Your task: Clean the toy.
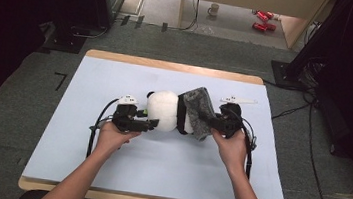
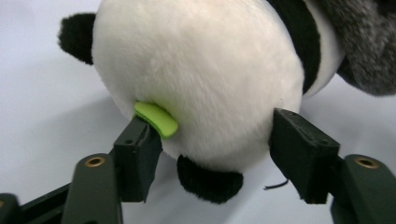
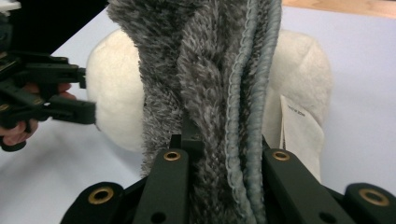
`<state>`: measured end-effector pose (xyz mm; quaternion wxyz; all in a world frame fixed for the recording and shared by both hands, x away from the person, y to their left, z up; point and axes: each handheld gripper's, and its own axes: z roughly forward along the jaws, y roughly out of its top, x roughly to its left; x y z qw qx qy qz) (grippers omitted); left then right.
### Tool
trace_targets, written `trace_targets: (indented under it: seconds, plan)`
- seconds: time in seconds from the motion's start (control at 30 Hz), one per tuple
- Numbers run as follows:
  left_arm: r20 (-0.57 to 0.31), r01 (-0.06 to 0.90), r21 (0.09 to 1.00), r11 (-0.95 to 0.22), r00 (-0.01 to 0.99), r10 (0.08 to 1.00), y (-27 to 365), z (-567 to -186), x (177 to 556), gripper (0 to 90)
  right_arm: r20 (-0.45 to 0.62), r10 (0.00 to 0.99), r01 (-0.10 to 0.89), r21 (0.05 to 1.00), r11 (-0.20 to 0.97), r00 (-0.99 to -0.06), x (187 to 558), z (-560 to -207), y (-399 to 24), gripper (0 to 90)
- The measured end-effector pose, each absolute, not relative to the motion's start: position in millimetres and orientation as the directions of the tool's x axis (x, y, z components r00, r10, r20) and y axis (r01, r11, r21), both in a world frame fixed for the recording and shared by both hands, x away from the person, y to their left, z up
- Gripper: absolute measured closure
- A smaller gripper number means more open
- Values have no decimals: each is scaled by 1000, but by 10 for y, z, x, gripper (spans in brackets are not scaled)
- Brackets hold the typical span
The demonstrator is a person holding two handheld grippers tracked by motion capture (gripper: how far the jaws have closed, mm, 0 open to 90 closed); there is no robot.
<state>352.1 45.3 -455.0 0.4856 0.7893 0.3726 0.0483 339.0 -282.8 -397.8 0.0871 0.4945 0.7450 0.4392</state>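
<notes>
Plush panda (image 1: 167,111) lies on its side near the middle of the pale blue worktop (image 1: 82,154), head toward the left gripper (image 1: 147,124). Grey fuzzy cloth (image 1: 198,111) is draped over the panda's body, at the end nearer the right gripper (image 1: 211,119).

Left gripper: jaws apart, straddling the white head; in the left gripper view the head sits between them, a small green tab (image 2: 156,119) on the toy lies against one jaw, and a black ear (image 2: 209,181) hangs below.

Right gripper: jaws clamped on the grey cloth, the fabric and its blue-grey edging bunched between them. A white label (image 3: 301,135) hangs from the panda beside the cloth.
</notes>
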Motion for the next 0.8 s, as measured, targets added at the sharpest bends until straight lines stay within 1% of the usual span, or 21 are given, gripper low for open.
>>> trace_targets:
  seconds: [0.13, 0.2, 0.27, 0.43, 0.6, 0.67, 0.8]
  plan:
    - [-236, 482, 838, -257, 743, 626, 459, -4553, 3462, 297, 309, 814, 656, 746, 114, -492, 3464, -3987, -2855, 783]
    - [-266, 491, 841, -227, 741, 617, 450, -4566, 3461, 286, 310, 813, 655, 748, 111, -493, 3495, -3991, -2858, 780]
    - [-271, 492, 842, -220, 740, 615, 431, -4586, 3468, 281, 314, 815, 655, 748, 104, -488, 3526, -3992, -2860, 780]
    - [-250, 482, 847, -223, 733, 633, 379, -4654, 3487, 271, 319, 815, 650, 755, 90, -484, 3608, -3993, -2842, 780]
    - [-215, 453, 863, -224, 730, 648, 316, -4698, 3524, 271, 310, 822, 641, 763, 84, -478, 3654, -3986, -2834, 779]
    - [-220, 460, 863, -209, 715, 663, 300, -4711, 3539, 287, 300, 828, 632, 771, 83, -474, 3658, -3988, -2822, 778]
    - [-213, 459, 863, -211, 708, 673, 307, -4735, 3559, 413, 306, 829, 635, 769, 74, -468, 3657, -3975, -2801, 779]
